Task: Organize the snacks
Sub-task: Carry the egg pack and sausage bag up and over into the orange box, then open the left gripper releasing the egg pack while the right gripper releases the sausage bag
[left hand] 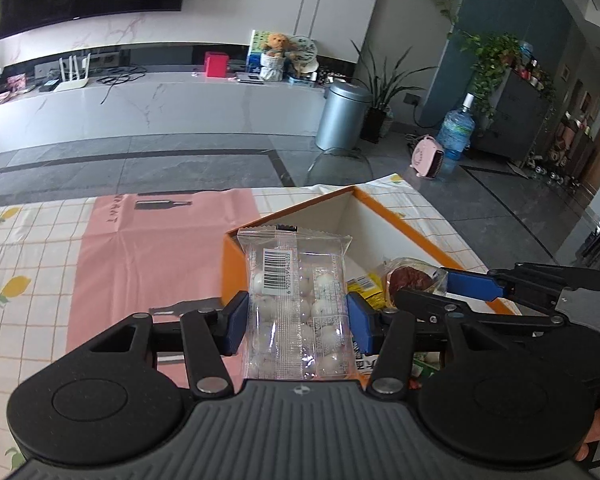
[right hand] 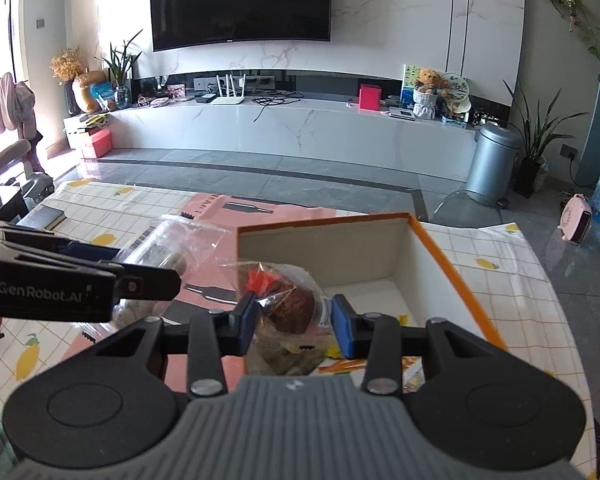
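My left gripper [left hand: 298, 322] is shut on a clear packet of white candy balls [left hand: 296, 300] with a barcode label, held upright over the near left corner of the orange box [left hand: 384, 208]. My right gripper [right hand: 294, 326] is shut on a clear bag holding a brown pastry [right hand: 292, 306], over the box's near edge [right hand: 452, 272]. The right gripper also shows in the left wrist view [left hand: 440, 284] with the pastry bag [left hand: 410, 278]. The left gripper [right hand: 140, 276] and its candy packet [right hand: 168, 240] show at the left of the right wrist view.
The box has a white inside and holds a yellow snack packet [left hand: 366, 288] and other wrappers [right hand: 340, 364]. It stands on a table with a checked lemon-print cloth [left hand: 32, 264] and a pink mat [left hand: 148, 248]. A dark notebook [right hand: 46, 216] lies at the table's far left.
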The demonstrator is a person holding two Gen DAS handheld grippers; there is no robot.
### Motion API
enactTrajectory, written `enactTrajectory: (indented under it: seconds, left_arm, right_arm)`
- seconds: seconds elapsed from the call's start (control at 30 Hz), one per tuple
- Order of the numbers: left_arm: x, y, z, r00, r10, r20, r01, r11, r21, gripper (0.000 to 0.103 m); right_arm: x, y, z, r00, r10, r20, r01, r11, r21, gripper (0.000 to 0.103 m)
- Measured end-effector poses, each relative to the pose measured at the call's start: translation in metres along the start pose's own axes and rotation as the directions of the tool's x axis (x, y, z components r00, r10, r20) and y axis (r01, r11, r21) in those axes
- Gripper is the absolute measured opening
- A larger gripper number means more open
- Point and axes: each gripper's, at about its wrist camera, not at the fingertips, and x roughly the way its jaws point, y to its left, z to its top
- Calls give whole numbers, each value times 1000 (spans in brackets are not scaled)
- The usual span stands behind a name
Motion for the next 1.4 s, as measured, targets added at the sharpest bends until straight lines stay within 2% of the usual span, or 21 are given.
enactTrajectory:
  seconds: [0.2, 0.37, 0.5, 0.87, 1.1, 1.2, 1.4]
  left_arm:
    - [41, -41, 19, 998, -44, -52, 49, 993, 104, 59]
    - [77, -62, 18, 992, -51, -112, 71, 980, 185, 59]
    - [106, -64, 17, 987, -36, -155, 69, 974, 217, 59]
    - [140, -52, 10, 974, 7, -225, 54, 962, 267, 59]
    - [156, -55, 4, 962, 73, -264, 16, 947, 321, 59]
    - [162, -60, 1, 954, 126, -273, -20, 932, 361, 60]
    - [162, -54, 4, 950, 125, -287, -25, 944, 328, 64]
  right_arm:
    - [14, -39, -5, 997, -50, -61, 49, 999, -14, 38]
    - [40, -59, -8, 991, -80, -106, 72, 995, -75, 38]
    - [62, -69, -8, 986, -96, -136, 79, 989, -127, 38]
    - [111, -77, -14, 976, -85, -199, 38, 973, -229, 38]
    - [133, -77, -15, 964, -98, -248, 29, 964, -265, 38]
    - [137, -77, -14, 957, -97, -275, 18, 961, -276, 39]
    - [141, -73, -14, 947, -117, -297, 23, 952, -304, 45]
